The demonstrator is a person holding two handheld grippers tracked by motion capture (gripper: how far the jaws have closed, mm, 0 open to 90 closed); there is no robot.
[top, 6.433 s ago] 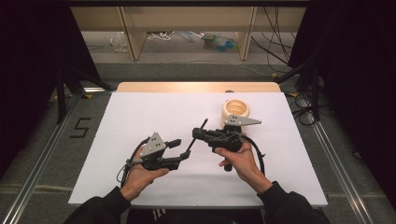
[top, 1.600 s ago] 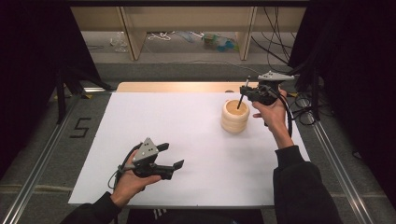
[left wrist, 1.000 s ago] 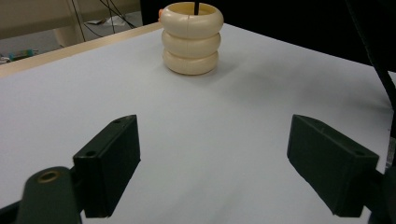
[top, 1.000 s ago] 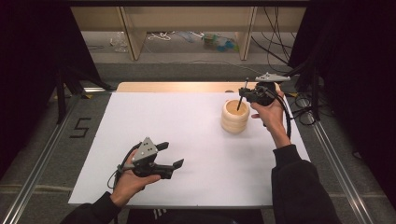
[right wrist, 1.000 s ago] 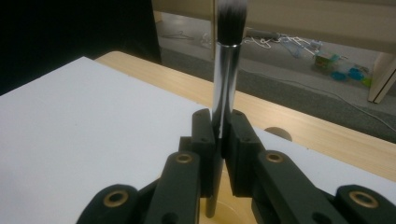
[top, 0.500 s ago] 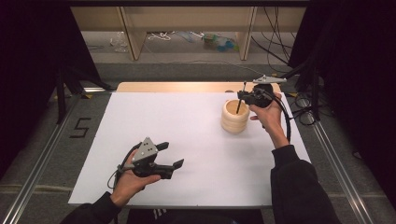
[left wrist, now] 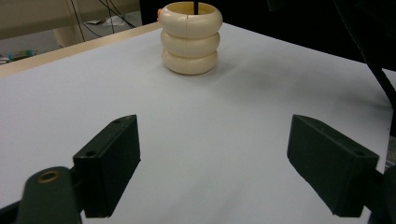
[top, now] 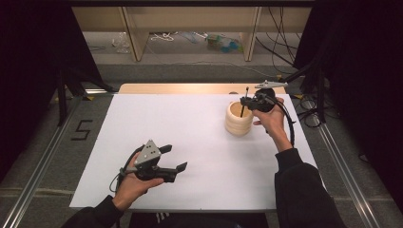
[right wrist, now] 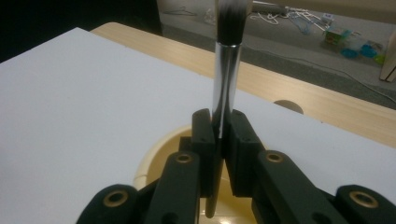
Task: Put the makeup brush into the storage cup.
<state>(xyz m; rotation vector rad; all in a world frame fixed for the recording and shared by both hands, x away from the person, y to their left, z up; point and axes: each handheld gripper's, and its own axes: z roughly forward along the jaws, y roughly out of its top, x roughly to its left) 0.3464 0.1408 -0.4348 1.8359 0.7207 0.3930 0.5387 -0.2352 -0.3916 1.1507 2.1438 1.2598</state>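
Observation:
A cream holder made of three stacked rings stands on the white table at the right. My right gripper hangs just above its rim, shut on a brush held upright, bristles up. In the right gripper view the jaws pinch the silver ferrule of the brush, and its dark handle reaches down into the holder's opening. My right gripper is shown there from behind. My left gripper rests near the front left, open and holding nothing. The left gripper view shows wide jaws facing the holder.
A white sheet covers the table. A bare wooden strip with a round hole runs along the far edge. Cables and small items lie on the floor beyond, and metal rails flank both sides.
My right gripper has sunk a little with the brush, bringing its handle lower into the holder. The left gripper has stayed where it was.

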